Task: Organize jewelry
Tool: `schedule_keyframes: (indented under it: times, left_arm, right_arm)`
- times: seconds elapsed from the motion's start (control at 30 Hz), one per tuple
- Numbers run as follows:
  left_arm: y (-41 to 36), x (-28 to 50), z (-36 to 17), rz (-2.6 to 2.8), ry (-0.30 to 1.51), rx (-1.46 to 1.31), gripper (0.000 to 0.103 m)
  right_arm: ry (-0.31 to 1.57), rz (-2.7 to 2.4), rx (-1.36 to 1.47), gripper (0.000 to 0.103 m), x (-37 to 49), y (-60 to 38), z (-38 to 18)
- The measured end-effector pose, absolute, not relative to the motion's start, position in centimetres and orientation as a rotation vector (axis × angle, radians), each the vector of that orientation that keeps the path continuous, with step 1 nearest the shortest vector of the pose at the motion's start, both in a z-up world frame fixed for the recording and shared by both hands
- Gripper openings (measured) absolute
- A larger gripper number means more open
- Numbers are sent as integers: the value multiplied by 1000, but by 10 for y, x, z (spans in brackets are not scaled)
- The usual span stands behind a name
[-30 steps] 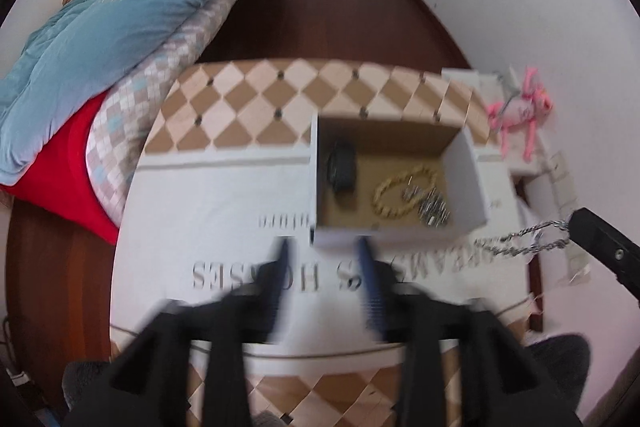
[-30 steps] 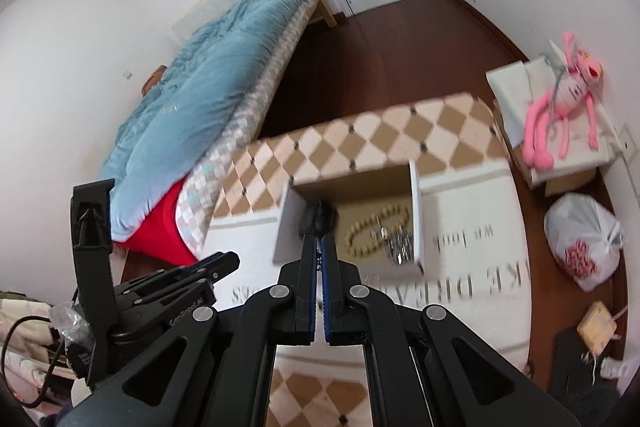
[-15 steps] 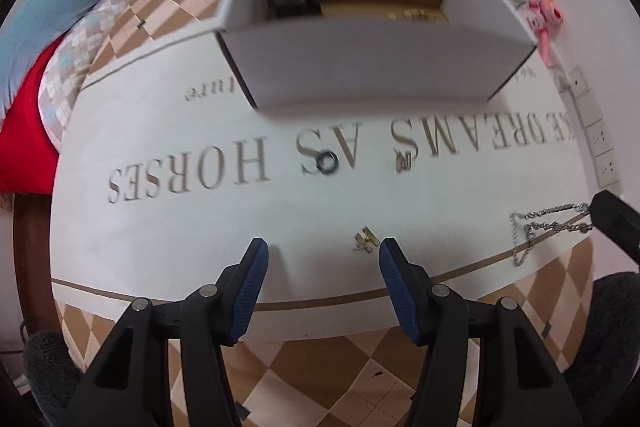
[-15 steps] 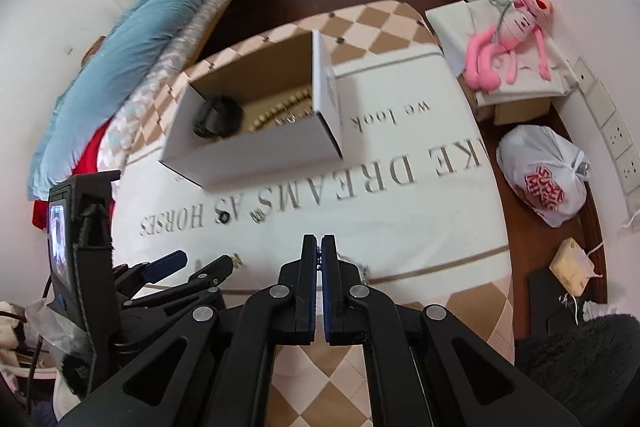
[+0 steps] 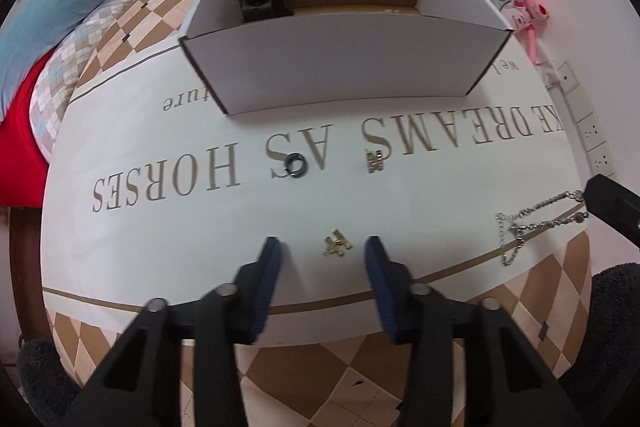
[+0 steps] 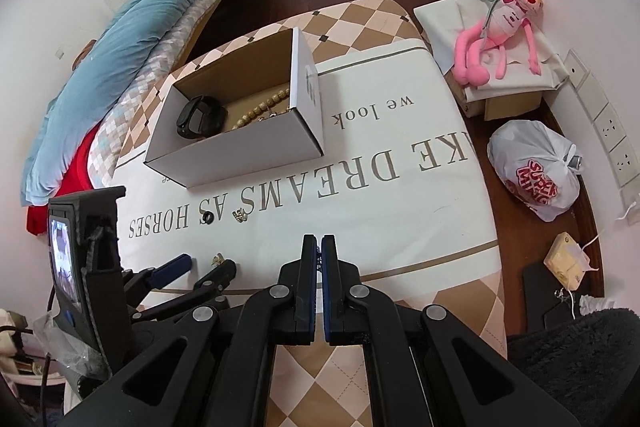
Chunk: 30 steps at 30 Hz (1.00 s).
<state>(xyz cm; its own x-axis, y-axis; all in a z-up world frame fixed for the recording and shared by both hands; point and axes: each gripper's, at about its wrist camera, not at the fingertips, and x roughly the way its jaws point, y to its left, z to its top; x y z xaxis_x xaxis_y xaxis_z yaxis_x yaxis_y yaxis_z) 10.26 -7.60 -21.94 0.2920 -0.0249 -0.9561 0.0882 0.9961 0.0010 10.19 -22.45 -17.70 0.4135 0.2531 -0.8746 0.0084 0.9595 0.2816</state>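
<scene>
Your left gripper [image 5: 322, 247] points down at the cloth [image 5: 160, 247], its jaws closing either side of a small gold earring [image 5: 337, 248] without touching it. Your right gripper [image 6: 319, 247] has its jaws together, pinching a silver chain [image 5: 532, 225] that trails on the cloth. A black ring [image 5: 295, 164] and a gold ring [image 5: 373, 161] lie near the box [image 5: 340, 67].
</scene>
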Motion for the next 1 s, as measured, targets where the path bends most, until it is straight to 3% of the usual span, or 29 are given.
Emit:
schedule_keyframes:
  times: [0.03, 0.1, 0.23, 0.3, 0.83, 1.0]
  left_arm:
    - [-78, 103, -219, -83, 1268, 62, 22]
    - [-81, 104, -219, -102, 1262, 74, 12]
    - [-83, 105, -217, -121, 1252, 85, 10]
    - [-84, 104, -214, -125, 1246, 85, 3]
    - [-28, 109, -103, -150, 1085, -112, 1]
    - [-12, 114, -93, -136, 1084, -153, 1]
  right_arm:
    - [1138, 154, 260, 2, 102, -225, -177]
    - [1138, 150, 259, 2, 101, -226, -178]
    - [1135, 147, 266, 2, 99, -227, -177]
    - [1130, 148, 269, 2, 99, -227, -174]
    - [977, 260, 335, 2, 105, -223, -92]
    - [936, 289, 362, 2, 112, -221, -73]
